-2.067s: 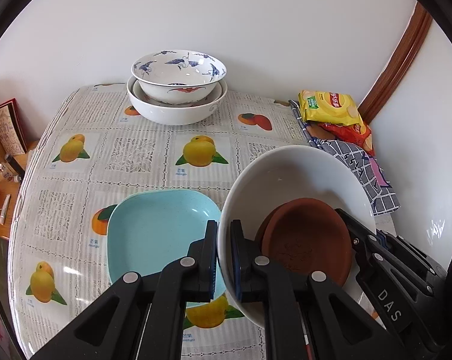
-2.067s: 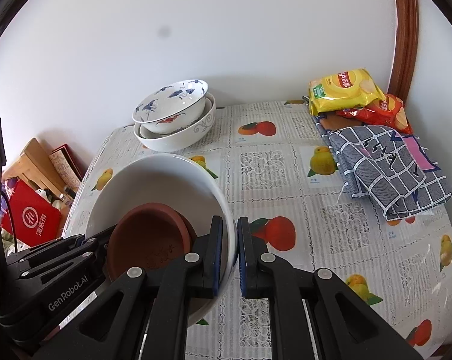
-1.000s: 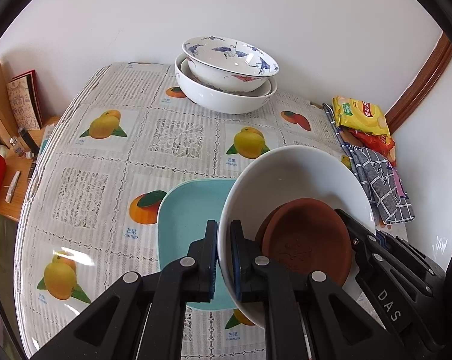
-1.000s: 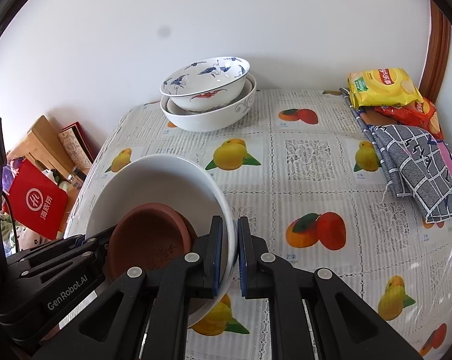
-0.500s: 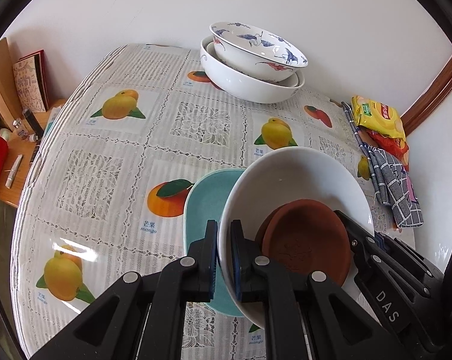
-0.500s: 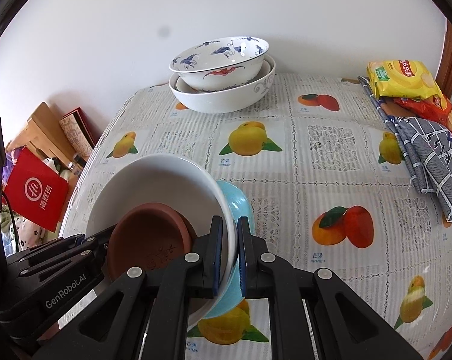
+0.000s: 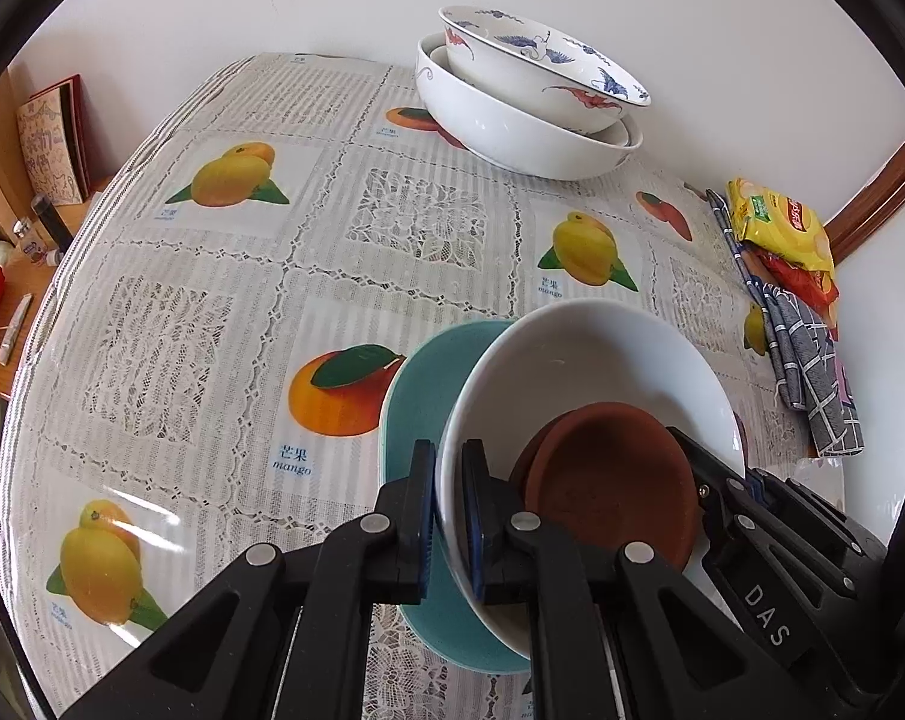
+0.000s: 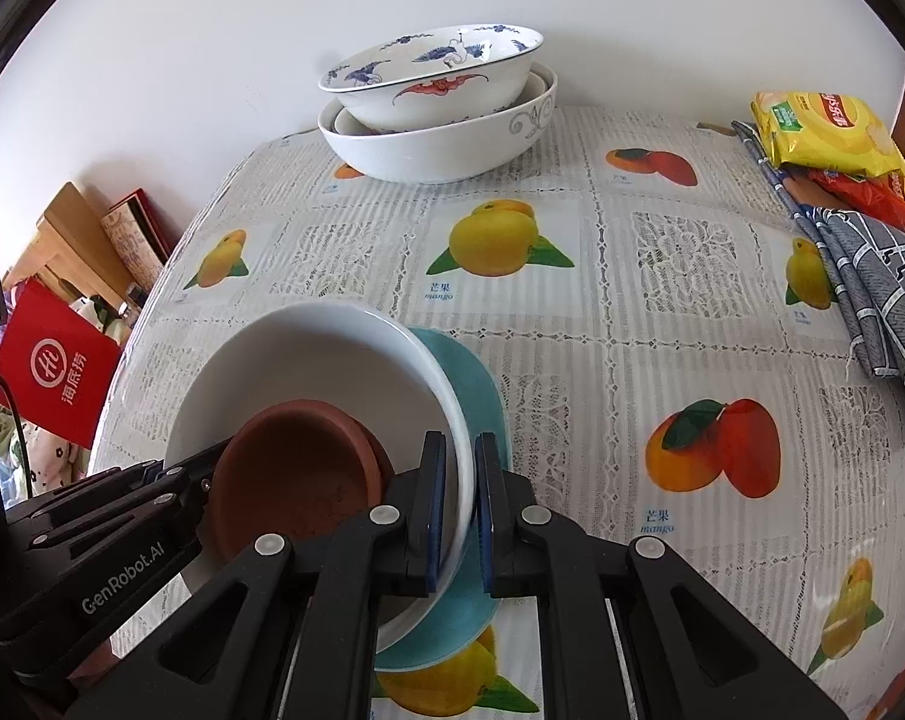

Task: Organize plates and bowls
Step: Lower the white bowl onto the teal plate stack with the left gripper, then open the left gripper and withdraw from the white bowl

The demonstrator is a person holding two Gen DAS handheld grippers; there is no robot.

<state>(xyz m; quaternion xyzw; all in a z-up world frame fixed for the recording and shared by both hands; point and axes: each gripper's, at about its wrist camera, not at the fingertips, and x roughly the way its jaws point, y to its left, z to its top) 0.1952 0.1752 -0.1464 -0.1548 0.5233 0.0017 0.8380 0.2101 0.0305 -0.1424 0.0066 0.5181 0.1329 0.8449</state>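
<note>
Straddling both claws (image 7: 448, 510), white bowl (image 7: 578, 354) rim

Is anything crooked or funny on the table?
Yes. At the back, the blue-patterned bowl sits tilted inside the bigger white bowl, not nested flat. Nearer, both claws pinch a white dish holding a brown saucer over a teal plate.

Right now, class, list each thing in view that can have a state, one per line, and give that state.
white bowl: held over the teal plate, gripped at opposite rims
left gripper: shut on the white bowl's rim
right gripper: shut on the white bowl's rim
brown dish: lying inside the white bowl
teal plate: flat on the tablecloth, under the bowl
patterned bowl: nested, tilted, in the large white bowl
snack bags: stacked, closed
checked cloth: folded
</note>
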